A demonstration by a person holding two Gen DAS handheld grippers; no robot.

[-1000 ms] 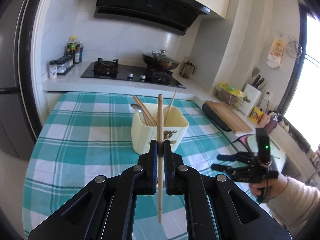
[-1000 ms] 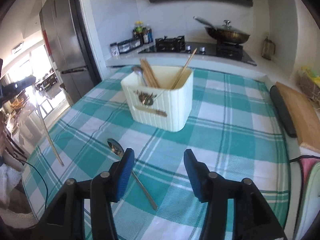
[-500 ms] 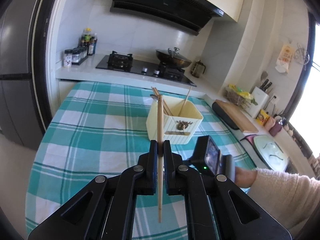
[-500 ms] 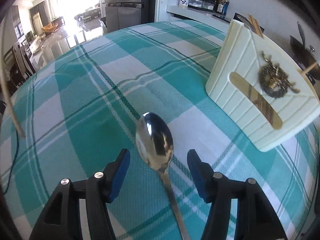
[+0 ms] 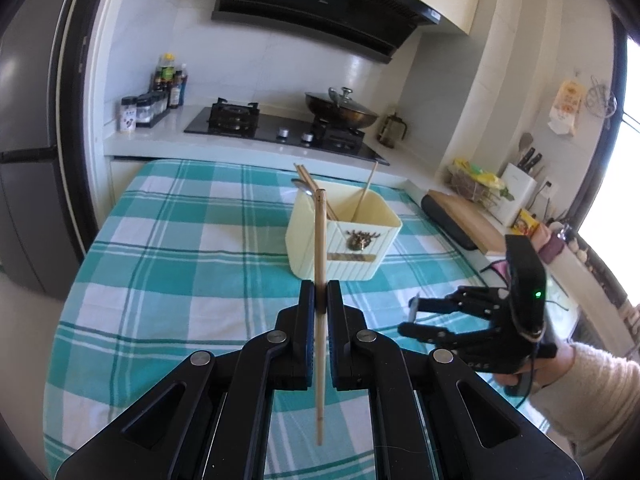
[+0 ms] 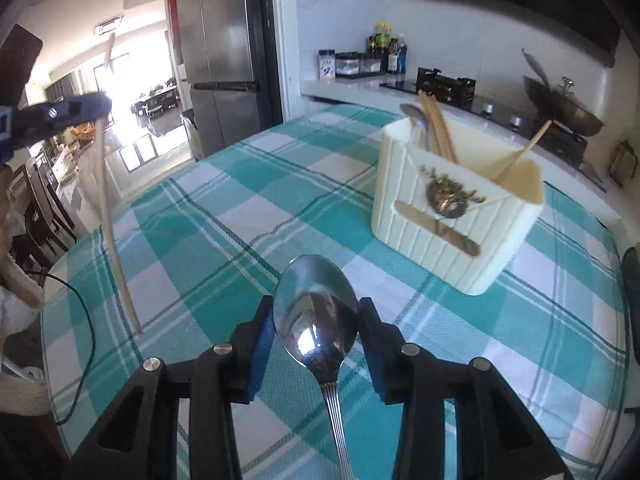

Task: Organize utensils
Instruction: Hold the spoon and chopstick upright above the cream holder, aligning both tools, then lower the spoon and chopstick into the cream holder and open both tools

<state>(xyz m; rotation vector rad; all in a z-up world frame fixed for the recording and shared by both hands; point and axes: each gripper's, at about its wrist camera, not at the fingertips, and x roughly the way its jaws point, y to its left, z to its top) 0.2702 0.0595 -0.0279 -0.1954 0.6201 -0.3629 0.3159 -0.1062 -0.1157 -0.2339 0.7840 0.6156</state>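
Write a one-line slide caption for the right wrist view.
Right gripper closed on a metal spoon above the checked tablecloth, cream utensil holder ahead.

A green and white checked cloth (image 5: 168, 256) covers the table. Behind its far edge is a black stove (image 5: 280, 130) with a lidded pan (image 5: 342, 110). Little bottles (image 5: 168, 86) stand left of the stove. A wooden cutting board (image 5: 468, 216) lies past the right edge.

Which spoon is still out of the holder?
The spoon between the right gripper's jaws; the other spoon already stands in the cream holder.
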